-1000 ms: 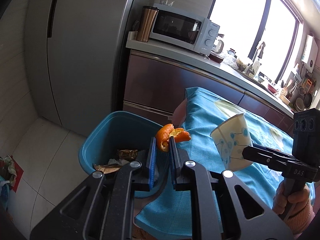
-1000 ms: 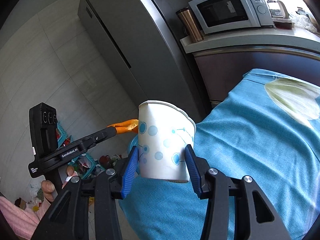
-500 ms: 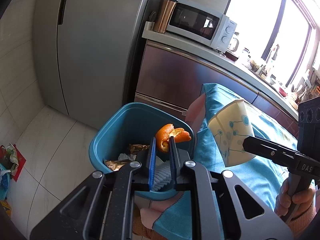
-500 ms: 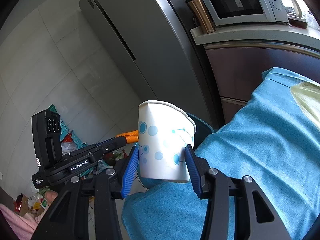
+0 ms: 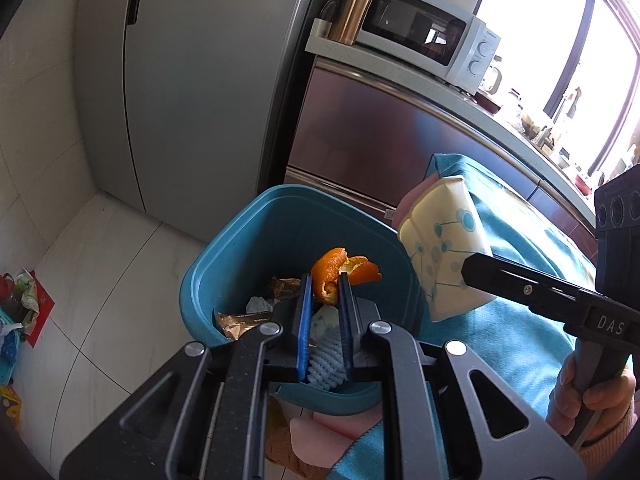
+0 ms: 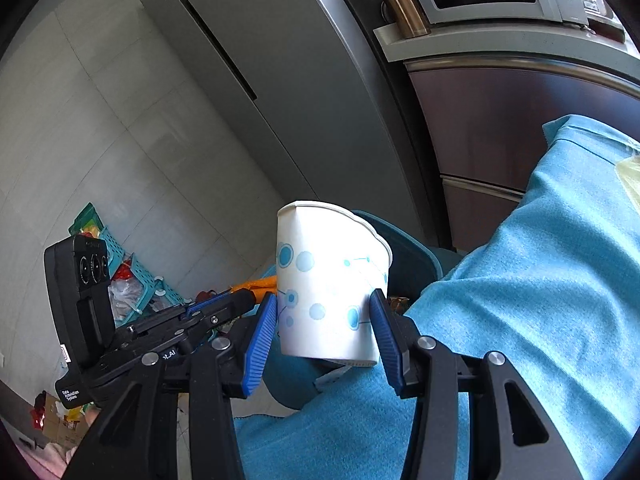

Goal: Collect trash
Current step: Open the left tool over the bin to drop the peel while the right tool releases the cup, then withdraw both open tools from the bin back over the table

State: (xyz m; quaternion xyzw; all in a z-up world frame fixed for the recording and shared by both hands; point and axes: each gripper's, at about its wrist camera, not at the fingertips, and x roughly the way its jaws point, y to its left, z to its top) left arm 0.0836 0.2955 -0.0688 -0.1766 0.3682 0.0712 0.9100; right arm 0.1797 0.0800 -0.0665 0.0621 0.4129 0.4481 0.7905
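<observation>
My left gripper (image 5: 325,284) is shut on a curled orange peel (image 5: 340,270) and hangs over the open mouth of a blue trash bin (image 5: 248,232) that holds wrappers and crumpled paper. My right gripper (image 6: 324,320) is shut on a white paper cup with blue dots (image 6: 328,280), held upright just above the table edge. In the left wrist view that paper cup (image 5: 444,248) sits right beside the bin's rim. The bin (image 6: 408,256) shows behind the cup in the right wrist view, and the left gripper with the peel (image 6: 260,283) is to the cup's left.
A table under a blue cloth (image 5: 520,280) stands right of the bin. A grey fridge (image 5: 200,80) and a brown cabinet with a microwave (image 5: 424,36) and a copper tumbler (image 5: 354,8) stand behind. Litter and a teal basket (image 6: 132,280) lie on the tiled floor.
Both grippers moved left off the table toward the bin. The peel now hangs over the bin's opening, and the cup has reached the bin's rim. Both grips are unchanged.
</observation>
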